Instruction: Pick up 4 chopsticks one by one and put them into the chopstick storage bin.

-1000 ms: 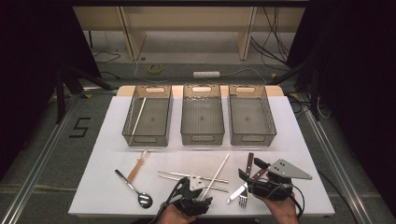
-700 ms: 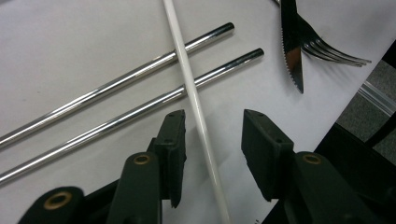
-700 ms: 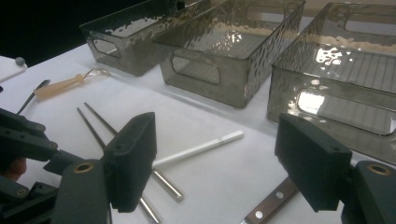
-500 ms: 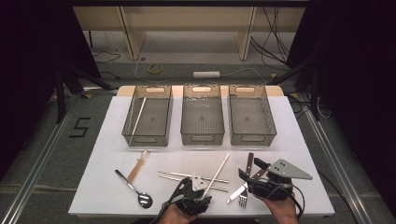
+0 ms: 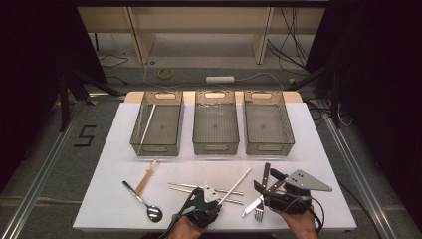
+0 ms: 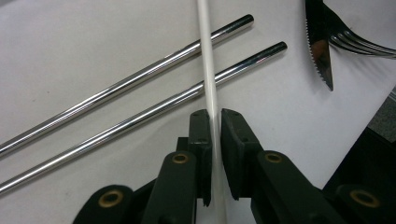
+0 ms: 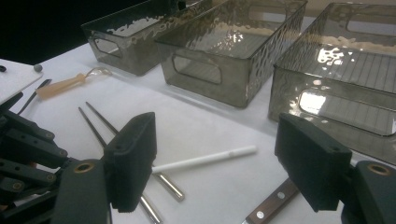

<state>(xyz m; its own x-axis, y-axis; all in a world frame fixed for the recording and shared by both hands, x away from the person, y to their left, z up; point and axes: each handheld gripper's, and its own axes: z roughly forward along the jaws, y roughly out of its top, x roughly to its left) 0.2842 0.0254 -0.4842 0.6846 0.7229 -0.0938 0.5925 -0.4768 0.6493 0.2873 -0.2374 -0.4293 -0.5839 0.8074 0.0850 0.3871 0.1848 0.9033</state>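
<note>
chopsticks are the work in hand: the left tongs (image 6: 212, 121) are clenched on the near end of a white chopstick (image 6: 208, 65), which runs straight out from between the jaws and away from the hand. in the high view the left tongs (image 5: 208, 199) sit at the near edge of the tabletop (image 5: 109, 149), and the white chopstick (image 5: 238, 183) slants from them toward the far right, its long axis crossing over two steel chopsticks (image 5: 199, 188) that lie nearly left to right. the right tongs (image 7: 215, 163) are released, jaws spread wide with nothing between them, waiting near the knife (image 5: 266, 175) and fork (image 5: 258, 213). the left bin (image 5: 158, 124), already holding one white chopstick, stands far and to the left of the gripped stick, so the lift probably needs a swing leftward and a turn of the stick to match the bin's near-to-far length. the left hand is the nearer one for that.
</note>
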